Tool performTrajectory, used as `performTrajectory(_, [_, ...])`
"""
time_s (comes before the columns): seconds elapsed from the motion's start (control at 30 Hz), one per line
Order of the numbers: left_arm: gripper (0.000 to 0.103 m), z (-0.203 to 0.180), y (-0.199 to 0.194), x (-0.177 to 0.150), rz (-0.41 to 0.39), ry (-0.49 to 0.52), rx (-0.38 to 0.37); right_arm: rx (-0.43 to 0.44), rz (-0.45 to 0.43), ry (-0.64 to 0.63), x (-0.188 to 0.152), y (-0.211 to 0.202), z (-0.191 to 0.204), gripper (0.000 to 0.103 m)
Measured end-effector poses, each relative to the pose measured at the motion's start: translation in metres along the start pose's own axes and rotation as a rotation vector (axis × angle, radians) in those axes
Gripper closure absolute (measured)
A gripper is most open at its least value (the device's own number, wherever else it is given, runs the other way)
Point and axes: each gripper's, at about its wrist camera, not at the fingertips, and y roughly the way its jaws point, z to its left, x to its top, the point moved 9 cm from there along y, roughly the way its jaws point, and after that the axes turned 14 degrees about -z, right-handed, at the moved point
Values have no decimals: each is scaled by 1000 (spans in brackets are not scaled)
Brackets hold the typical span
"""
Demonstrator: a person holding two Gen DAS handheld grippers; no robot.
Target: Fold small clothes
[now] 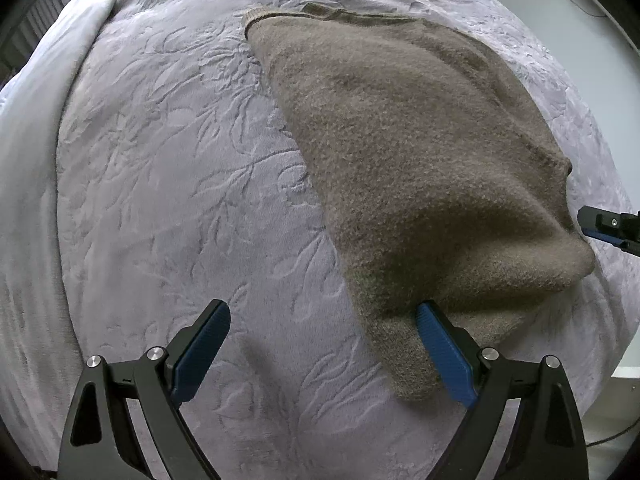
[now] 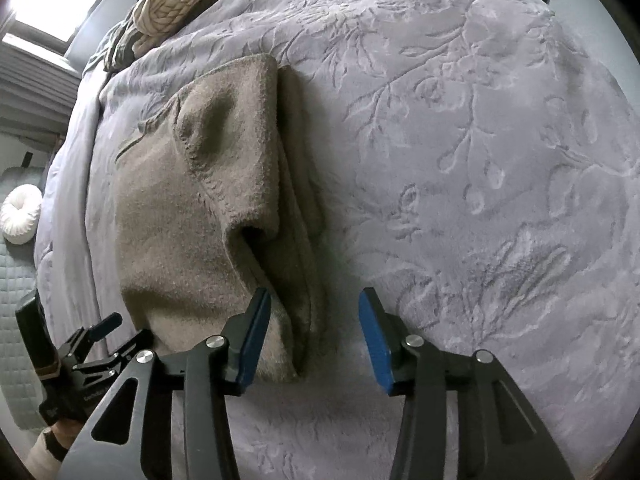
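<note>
A taupe knitted garment (image 1: 400, 168) lies folded on a lavender embossed blanket (image 1: 160, 160). My left gripper (image 1: 322, 316) is open just above the blanket. The garment's near corner reaches in beside its right finger (image 1: 440, 340), and the left finger stands over bare blanket. In the right wrist view the garment (image 2: 180, 220) shows a folded layer with a gaping edge. My right gripper (image 2: 315, 300) is open, and the garment's right edge lies between its pads. The left pad (image 2: 256, 332) is at the fabric, while the right pad stands clear of it. Each gripper shows in the other's view, the right gripper (image 1: 600, 226) and the left gripper (image 2: 92, 344).
A pile of other clothes, with a cream cable-knit piece (image 2: 180, 0) on top, lies at the far end of the bed. A white round cushion (image 2: 22, 216) rests on a grey quilted surface to the left. The blanket's edge drops off at the right (image 1: 616, 320).
</note>
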Motion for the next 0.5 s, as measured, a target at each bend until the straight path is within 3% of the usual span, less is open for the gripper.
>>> performTrajectory(0.3, [8, 9, -5, 7, -22, -31, 38, 9, 10, 9, 3, 6, 1, 44])
performTrajectory(0.37, [0, 12, -8, 11, -37, -55, 37, 12, 4, 7, 5, 5, 1, 39])
performTrajectory(0.5, [0, 24, -17, 22, -67, -134, 21, 29, -19, 1, 12, 4, 3, 37])
